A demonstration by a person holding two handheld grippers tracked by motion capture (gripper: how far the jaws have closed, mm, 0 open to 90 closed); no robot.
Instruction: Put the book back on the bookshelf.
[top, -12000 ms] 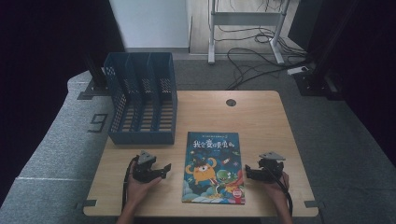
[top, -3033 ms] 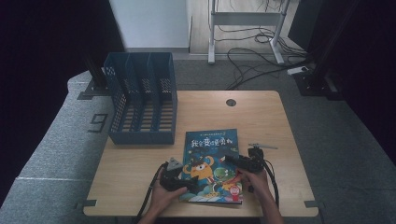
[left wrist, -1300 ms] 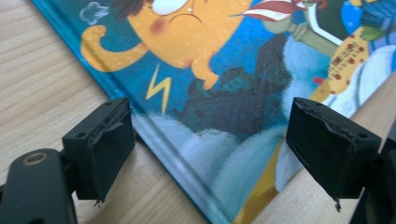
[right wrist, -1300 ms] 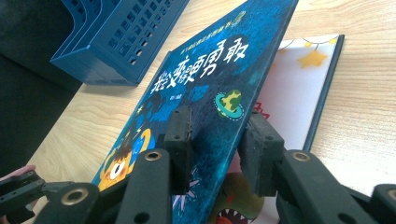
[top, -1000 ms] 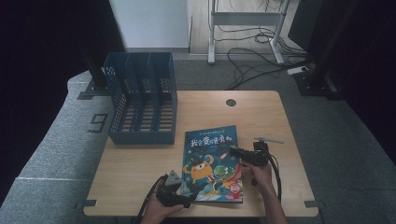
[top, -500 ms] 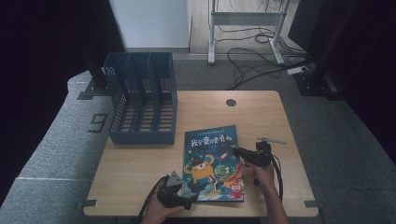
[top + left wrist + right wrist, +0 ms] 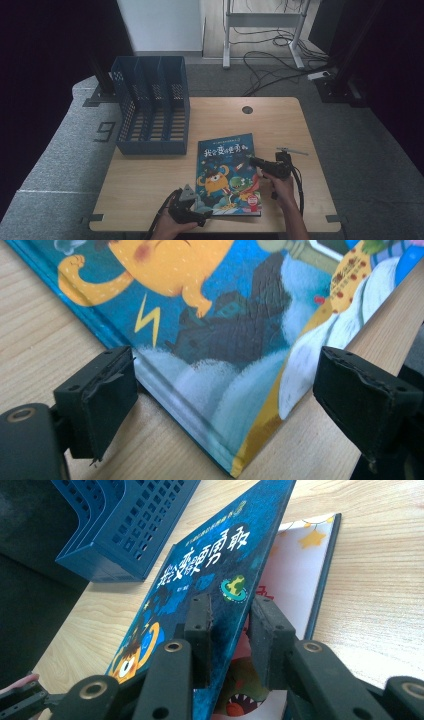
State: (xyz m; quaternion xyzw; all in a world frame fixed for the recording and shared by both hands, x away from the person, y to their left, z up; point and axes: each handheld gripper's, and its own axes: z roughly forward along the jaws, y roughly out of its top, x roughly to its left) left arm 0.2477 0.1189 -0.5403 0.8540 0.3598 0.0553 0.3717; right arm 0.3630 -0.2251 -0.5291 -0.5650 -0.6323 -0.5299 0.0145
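Note:
A picture book [image 7: 225, 177] with a blue cover and an orange monster lies on the wooden table [image 7: 150, 175]. My right gripper [image 7: 251, 160] is at its right edge, shut on the front cover [image 7: 215, 560]. The cover is raised off the first page [image 7: 295, 575], with one jaw on each face of it [image 7: 232, 615]. My left gripper [image 7: 202, 216] is at the book's near left corner. It is open, its jaws wide apart on either side of that corner [image 7: 227, 385], which rests flat on the table. The book's spine edge [image 7: 165, 390] runs between them.
A blue slotted file holder [image 7: 152, 107] stands at the table's back left, also visible past the cover [image 7: 125, 525]. A round cable hole [image 7: 247, 109] sits near the far edge. Bare wood lies left of the book and to its right.
Both grippers came in from beside the book. The left moved down to the near left corner. The right closed on the cover's right edge and tipped it up; little has moved over the last half second.

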